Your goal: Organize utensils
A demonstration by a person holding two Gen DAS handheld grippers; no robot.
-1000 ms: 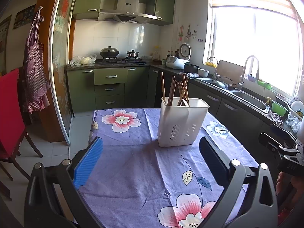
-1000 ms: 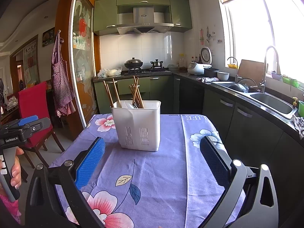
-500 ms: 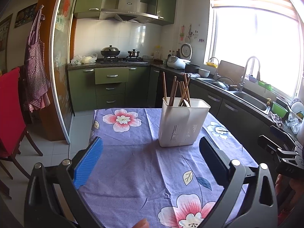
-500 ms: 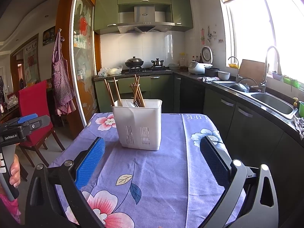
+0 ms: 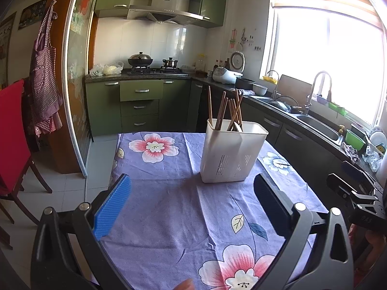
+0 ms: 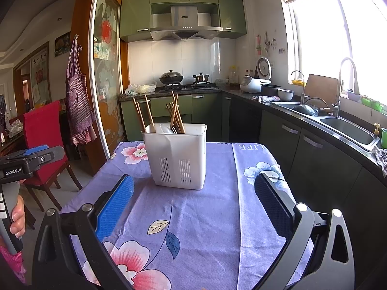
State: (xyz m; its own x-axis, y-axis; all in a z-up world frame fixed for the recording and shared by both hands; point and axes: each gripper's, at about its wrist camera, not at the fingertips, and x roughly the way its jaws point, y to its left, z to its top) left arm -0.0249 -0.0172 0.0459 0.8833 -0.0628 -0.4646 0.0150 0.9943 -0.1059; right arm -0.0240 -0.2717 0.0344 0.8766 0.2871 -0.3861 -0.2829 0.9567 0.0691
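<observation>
Here, one holder (image 5: 232,152), seven chopsticks (image 5: 223,112).

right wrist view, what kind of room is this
A home kitchen, most likely: a gas stove with pots under a range hood, a sink by the window, and a cloth-covered table holding a white utensil holder.

White slotted holder (image 5: 232,155) upright on tablecloth (image 5: 169,193), chopsticks (image 5: 223,111) (brown) leaning inside

Fingertip (image 5: 185,285) newly at bottom edge.
</observation>
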